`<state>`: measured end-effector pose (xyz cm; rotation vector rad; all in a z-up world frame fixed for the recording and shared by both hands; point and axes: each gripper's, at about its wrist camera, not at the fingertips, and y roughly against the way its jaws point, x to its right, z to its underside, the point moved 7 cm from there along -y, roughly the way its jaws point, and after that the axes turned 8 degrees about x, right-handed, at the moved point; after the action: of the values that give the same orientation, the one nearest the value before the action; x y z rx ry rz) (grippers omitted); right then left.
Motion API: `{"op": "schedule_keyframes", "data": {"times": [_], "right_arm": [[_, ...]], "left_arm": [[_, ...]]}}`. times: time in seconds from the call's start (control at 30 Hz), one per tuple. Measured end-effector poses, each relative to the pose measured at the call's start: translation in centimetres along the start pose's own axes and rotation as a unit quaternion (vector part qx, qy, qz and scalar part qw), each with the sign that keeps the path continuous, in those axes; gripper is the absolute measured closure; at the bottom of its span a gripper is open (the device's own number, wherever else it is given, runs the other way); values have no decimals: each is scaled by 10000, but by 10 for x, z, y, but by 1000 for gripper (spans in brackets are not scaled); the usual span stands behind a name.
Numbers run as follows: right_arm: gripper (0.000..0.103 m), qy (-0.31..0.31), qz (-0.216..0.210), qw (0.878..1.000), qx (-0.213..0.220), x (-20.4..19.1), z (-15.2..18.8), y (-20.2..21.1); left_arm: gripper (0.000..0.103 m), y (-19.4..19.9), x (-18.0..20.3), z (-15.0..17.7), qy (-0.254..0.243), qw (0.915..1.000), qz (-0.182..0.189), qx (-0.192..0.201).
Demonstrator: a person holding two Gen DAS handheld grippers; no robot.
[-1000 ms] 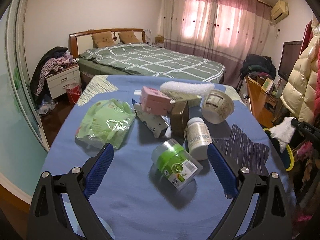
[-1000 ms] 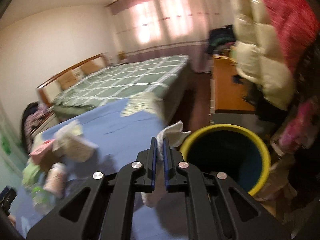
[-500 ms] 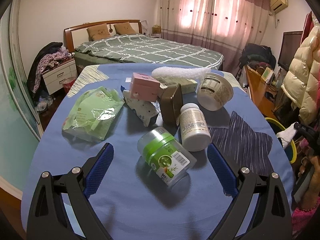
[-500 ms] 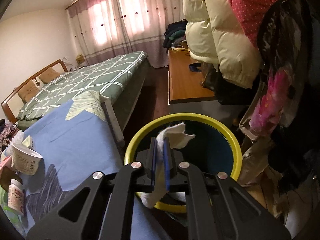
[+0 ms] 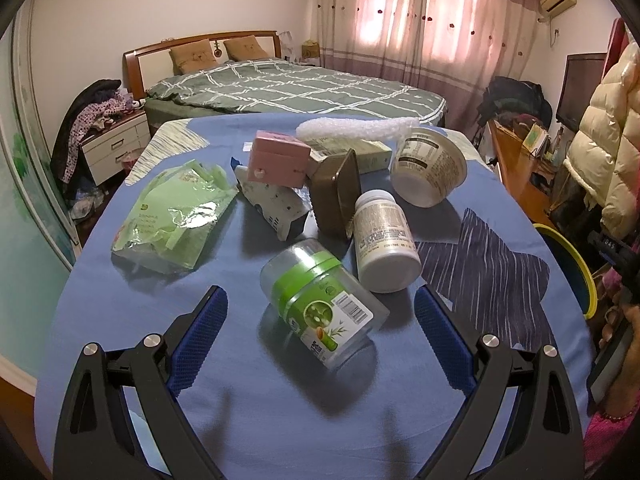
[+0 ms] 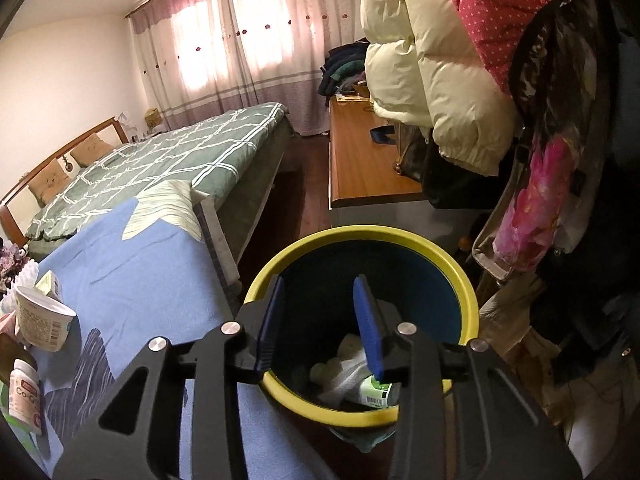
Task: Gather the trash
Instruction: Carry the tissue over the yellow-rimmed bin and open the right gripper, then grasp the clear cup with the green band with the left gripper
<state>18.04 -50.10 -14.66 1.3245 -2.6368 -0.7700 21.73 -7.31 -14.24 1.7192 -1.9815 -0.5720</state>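
Right gripper (image 6: pixel 320 320) over yellow-rimmed bin (image 6: pixel 460 276), jaws opening, nothing between pads; trash lies on bin floor.

Left gripper (image 5: pixel 320 328) spread wide, empty, hovering above blue cloth (image 5: pixel 120 320).

Next candidate: green-banded clear jar (image 5: pixel 320 304), lying on side just ahead of left pads, 12 o'clock.
- Likely light, rigid plastic, smooth (will roll).
- Grip across green band, not label end.

White bottle (image 5: pixel 384 244) at 1 o'clock, touching jar; may shift on contact.

Green pouch (image 5: pixel 172 220) at 10 o'clock: soft, crinkly; pinch edge.
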Motion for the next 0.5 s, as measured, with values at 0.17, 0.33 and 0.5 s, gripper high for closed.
{"op": "schedule_keyframes", "data": {"times": [0.17, 0.33, 0.5], "right_arm": [[63, 11, -13, 10000, -22, -1, 0, -1], [63, 22, -37, 10000, -47, -2, 0, -2], [63, 13, -70, 9999, -71, -3, 1, -4]], "left_arm": [[10, -6, 5, 8, -12, 9998, -47, -176], [10, -13, 6, 18, -4, 9994, -111, -328], [10, -21, 4, 22, 73, 9989, -124, -452]]}}
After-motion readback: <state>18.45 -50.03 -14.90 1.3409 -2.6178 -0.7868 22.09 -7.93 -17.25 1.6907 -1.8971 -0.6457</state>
